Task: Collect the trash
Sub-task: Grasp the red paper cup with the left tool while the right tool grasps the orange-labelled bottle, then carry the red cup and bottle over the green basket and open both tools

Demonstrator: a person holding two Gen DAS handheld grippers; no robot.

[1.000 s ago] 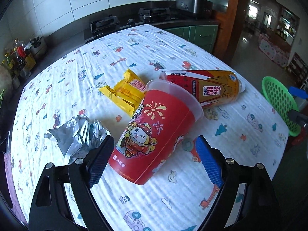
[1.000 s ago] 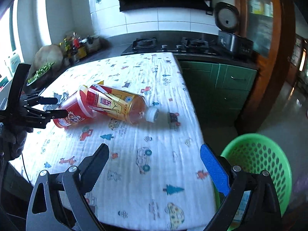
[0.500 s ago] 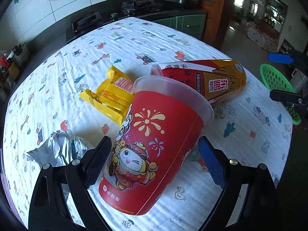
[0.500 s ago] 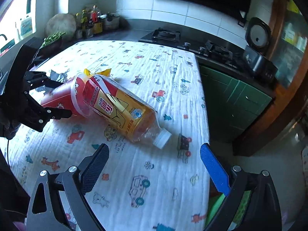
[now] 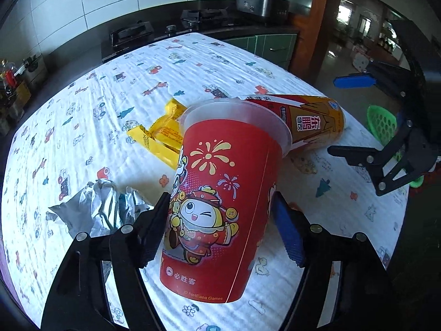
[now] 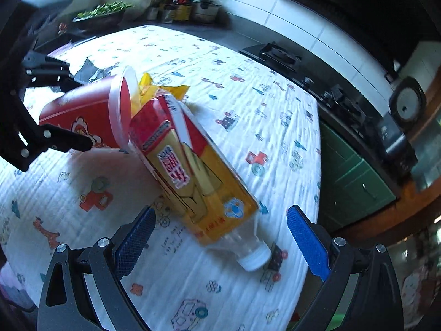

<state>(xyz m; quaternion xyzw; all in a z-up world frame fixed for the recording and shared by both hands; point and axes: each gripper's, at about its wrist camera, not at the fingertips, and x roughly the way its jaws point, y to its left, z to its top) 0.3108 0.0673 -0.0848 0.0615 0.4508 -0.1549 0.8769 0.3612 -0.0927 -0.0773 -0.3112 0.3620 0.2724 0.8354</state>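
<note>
A red paper cup (image 5: pixel 220 193) with a cartoon print lies on its side on the table, and my left gripper (image 5: pixel 220 226) is shut on it, one pad on each side. The cup also shows in the right wrist view (image 6: pixel 82 118). A plastic bottle (image 6: pixel 193 176) with a red and yellow label and a white cap lies on its side against the cup's rim; it also shows in the left wrist view (image 5: pixel 300 121). My right gripper (image 6: pixel 220 237) is open, its fingers on either side of the bottle's neck end, not touching it. It also shows in the left wrist view (image 5: pixel 347 115).
A yellow snack wrapper (image 5: pixel 160 135) lies behind the cup. Crumpled silver foil (image 5: pixel 96 209) lies left of the cup. A green basket (image 5: pixel 383 121) stands beyond the table's right edge. A stove and counter (image 5: pixel 165 30) run along the far wall. The tablecloth (image 5: pixel 110 82) has a cartoon print.
My left gripper has closed in on the red cup and gripped it. My right gripper has moved in from the table's edge until its open fingers flank the bottle's neck end.
</note>
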